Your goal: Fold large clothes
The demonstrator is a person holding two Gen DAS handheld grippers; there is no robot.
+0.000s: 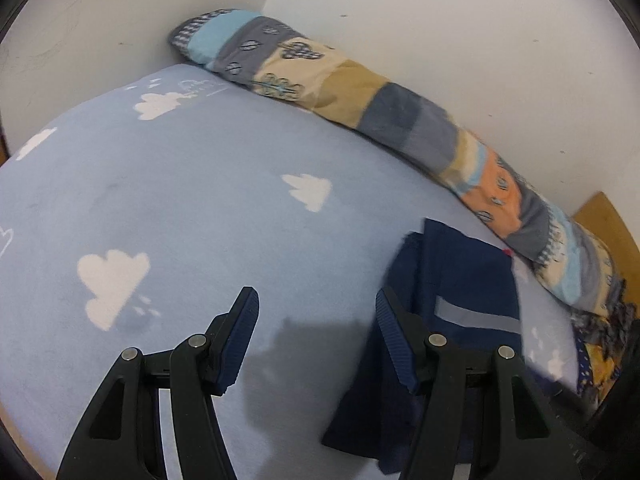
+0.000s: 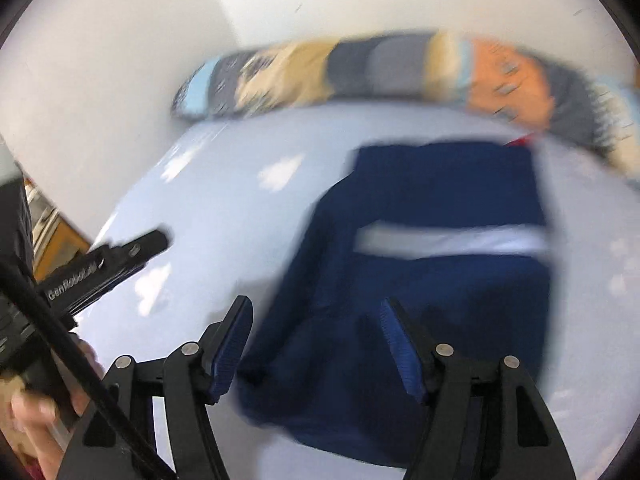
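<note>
On the cloud-print sheet (image 1: 192,208), the left gripper (image 1: 316,300) hangs with jaws apart, holding nothing. The folded navy garment (image 1: 452,280) lies at its three o'clock, below the patchwork bolster (image 1: 400,116). Right gripper (image 2: 316,308): jaws spread, empty, above the garment.

Bedroom, probably — bed (image 1: 200,200), bolster (image 1: 360,92).

Your right wrist view is motion-blurred, smearing the navy garment (image 2: 432,280) and patchwork bolster (image 2: 400,68), while your left view's lower edge crops the garment's near end.
</note>
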